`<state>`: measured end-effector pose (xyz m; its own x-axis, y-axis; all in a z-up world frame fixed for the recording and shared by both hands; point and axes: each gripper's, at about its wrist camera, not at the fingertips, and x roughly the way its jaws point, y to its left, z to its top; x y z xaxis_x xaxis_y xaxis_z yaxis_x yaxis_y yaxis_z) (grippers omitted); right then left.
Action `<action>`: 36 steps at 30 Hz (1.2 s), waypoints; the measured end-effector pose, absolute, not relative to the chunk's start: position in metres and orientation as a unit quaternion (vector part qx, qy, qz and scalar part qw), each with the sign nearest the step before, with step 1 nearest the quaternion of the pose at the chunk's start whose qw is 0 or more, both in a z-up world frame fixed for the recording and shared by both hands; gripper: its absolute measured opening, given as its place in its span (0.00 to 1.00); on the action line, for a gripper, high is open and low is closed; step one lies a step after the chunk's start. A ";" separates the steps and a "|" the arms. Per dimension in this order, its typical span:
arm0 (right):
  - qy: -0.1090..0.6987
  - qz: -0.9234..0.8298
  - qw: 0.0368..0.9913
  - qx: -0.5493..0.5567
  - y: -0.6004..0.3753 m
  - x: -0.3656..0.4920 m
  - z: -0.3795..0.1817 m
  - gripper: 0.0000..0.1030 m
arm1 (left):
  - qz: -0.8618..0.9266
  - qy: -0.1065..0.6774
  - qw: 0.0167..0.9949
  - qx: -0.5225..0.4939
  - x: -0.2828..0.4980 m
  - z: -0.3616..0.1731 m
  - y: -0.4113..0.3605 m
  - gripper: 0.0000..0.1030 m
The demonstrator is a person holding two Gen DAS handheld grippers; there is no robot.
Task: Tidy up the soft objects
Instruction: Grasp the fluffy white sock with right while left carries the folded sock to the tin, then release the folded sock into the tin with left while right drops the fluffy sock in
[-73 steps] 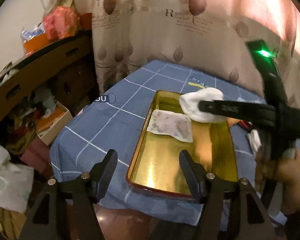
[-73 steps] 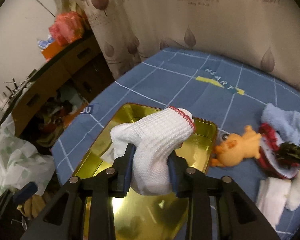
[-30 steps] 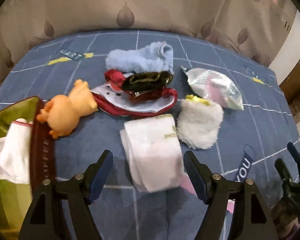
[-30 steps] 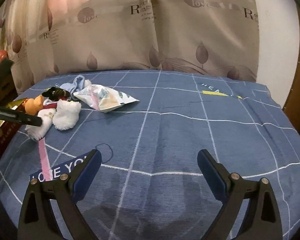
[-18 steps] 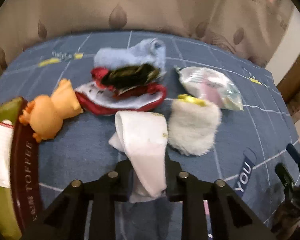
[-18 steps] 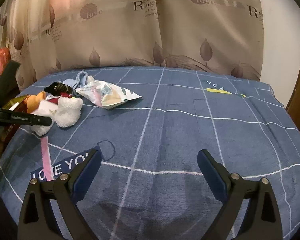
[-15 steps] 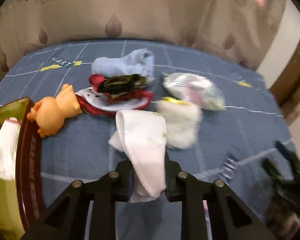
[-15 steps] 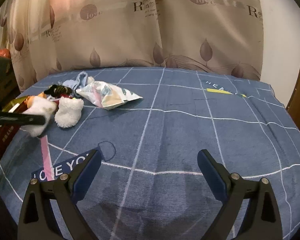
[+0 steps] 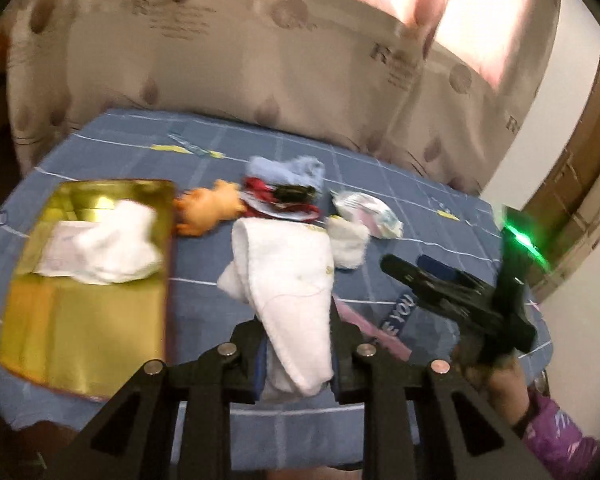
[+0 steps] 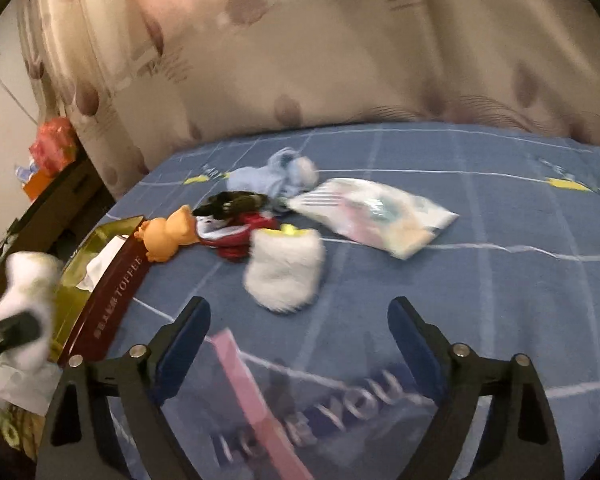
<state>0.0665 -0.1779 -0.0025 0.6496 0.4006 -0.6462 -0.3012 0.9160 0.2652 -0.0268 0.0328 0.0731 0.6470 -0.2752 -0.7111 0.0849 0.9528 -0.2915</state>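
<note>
Left tool [image 9: 296, 344]: I had it clamped on the white sock [image 9: 288, 280], up off the desk [image 9: 204, 280], beside the gold tin [image 9: 80, 320].
Right tool [image 10: 300, 340]: its jaws were closing on nothing, near the fluffy sock [image 10: 284, 276].

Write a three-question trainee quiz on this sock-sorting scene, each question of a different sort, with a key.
1. True or false: the left gripper is shut on the white sock.
2. What already lies in the gold tin? A) orange toy B) white sock on printed cloth C) nothing
3. Fill in: the fluffy white item ahead of the right gripper lies on the ____ cloth.

Key: 1 true; 2 B; 3 blue.
</note>
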 end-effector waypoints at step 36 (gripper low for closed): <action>0.353 0.258 0.898 0.048 -0.117 0.019 0.040 0.25 | -0.006 0.488 0.862 -0.135 0.011 0.009 0.160 0.35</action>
